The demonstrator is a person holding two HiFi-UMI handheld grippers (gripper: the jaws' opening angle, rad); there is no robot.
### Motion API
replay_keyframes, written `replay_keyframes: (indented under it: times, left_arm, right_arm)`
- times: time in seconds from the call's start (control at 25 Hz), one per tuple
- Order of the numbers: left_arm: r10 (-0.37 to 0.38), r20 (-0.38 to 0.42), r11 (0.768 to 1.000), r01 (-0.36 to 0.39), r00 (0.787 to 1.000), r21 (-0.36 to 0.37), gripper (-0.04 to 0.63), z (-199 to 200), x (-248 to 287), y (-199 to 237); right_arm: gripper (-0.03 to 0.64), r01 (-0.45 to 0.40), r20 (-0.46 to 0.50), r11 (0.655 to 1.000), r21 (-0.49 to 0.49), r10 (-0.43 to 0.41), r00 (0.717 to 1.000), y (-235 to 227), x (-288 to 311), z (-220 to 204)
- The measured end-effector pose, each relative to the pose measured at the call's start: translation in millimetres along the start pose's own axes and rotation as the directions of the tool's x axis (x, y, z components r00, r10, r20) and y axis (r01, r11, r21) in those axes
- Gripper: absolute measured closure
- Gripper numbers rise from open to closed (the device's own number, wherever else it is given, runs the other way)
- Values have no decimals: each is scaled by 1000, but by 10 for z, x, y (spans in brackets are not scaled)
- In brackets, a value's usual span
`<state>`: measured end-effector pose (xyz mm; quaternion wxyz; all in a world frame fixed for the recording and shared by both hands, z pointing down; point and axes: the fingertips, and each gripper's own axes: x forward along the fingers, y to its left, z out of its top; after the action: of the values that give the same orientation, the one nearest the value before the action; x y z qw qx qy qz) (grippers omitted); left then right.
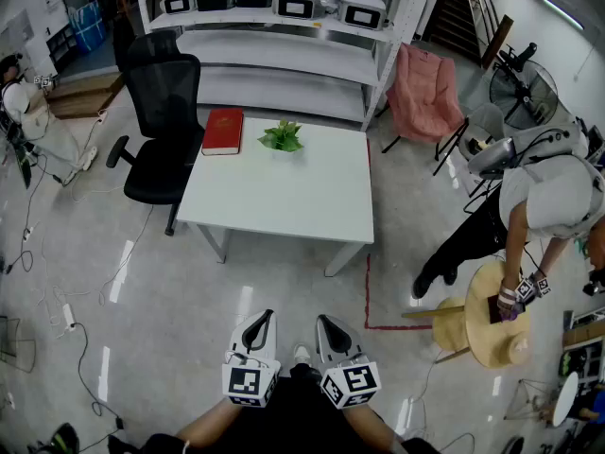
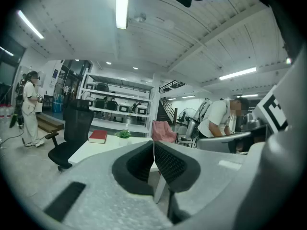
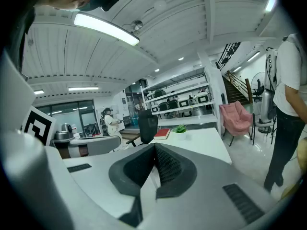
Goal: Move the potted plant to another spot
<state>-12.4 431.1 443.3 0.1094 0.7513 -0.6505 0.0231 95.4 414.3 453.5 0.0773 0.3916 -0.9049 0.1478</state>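
A small green potted plant (image 1: 282,136) stands near the far edge of the white table (image 1: 284,197), beside a red book (image 1: 223,130). Both grippers are held low and close to my body, well short of the table. My left gripper (image 1: 264,321) is shut with nothing between its jaws, and my right gripper (image 1: 325,324) is shut and empty too. In the left gripper view the plant (image 2: 124,134) shows small and far off on the table; the right gripper view shows the plant (image 3: 180,128) likewise far away.
A black office chair (image 1: 163,126) stands at the table's left. White shelving (image 1: 284,26) with boxes runs behind it. A pink chair (image 1: 422,93) sits at the right rear. A person (image 1: 529,220) bends over a round wooden stool (image 1: 492,327) at the right. Cables (image 1: 57,301) trail on the floor at left.
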Motion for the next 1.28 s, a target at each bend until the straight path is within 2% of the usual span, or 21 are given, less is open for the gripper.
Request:
replay_keyframes:
  times: [0.52, 1.04, 1.28]
  left_arm:
    - [16, 11, 1000, -16, 1000, 15, 577, -77, 30, -164]
    - [117, 25, 993, -117, 993, 6, 577, -27, 256, -579]
    - [171, 14, 985, -171, 985, 1, 577, -83, 362, -634]
  right_arm:
    - [606, -44, 8, 999, 1, 44, 999, -104, -44, 49]
    - [606, -133, 23, 991, -7, 133, 991, -566, -151, 175]
    - [606, -181, 21, 983, -2, 181, 983, -741, -88, 137]
